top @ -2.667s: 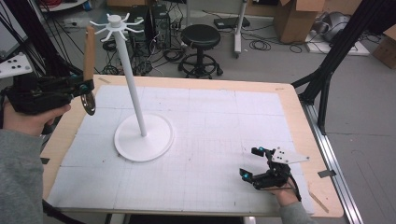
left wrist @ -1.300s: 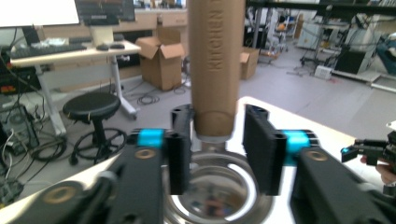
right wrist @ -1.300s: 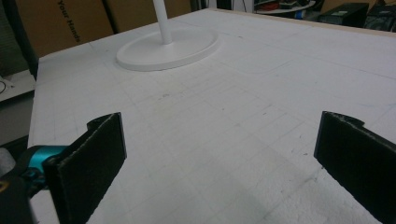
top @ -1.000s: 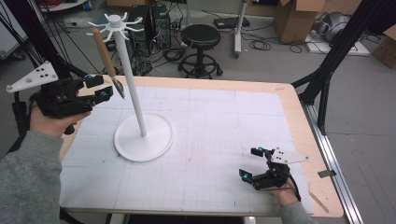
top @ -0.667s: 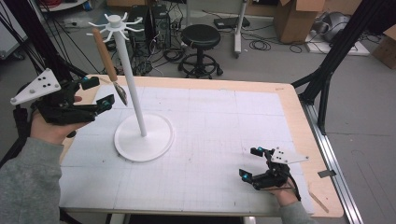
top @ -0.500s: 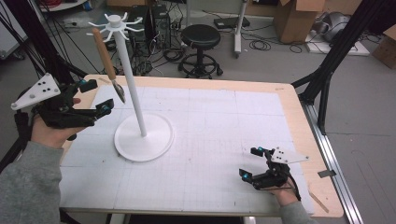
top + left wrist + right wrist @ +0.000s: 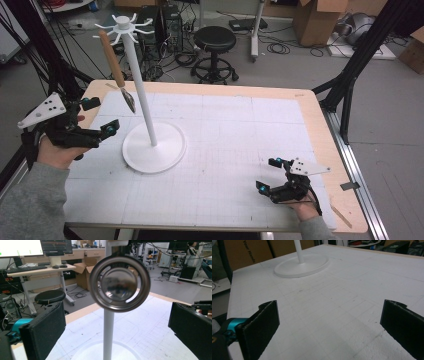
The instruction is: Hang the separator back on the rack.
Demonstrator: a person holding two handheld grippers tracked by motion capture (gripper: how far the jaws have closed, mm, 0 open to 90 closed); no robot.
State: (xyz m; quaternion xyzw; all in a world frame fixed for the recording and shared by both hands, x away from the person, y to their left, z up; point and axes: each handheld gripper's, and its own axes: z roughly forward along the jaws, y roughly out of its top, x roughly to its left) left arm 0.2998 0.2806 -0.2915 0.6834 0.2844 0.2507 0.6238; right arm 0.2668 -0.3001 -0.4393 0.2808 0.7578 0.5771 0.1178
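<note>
Strainer (image 7: 116, 70) hung on stand (image 7: 145, 107); I held left claw (image 7: 100, 116) just opened, empty, beside it; right claw (image 7: 270, 175) open on worktop (image 7: 240, 125).

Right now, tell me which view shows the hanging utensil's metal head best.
The left gripper view: the utensil's round metal head hangs close, facing the camera before the stand's pole. The high view shows the utensil small and edge-on.

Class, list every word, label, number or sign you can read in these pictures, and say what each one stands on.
"Your Hands": printed on the brown cardboard box behind the table in the right gripper view; the last letters are cut off by shadow, so that reading is uncertain.
Monitors on the desk in the left gripper view: lines and dots on screen, too small and blurred to read.
Nothing else bears readable text.
</note>
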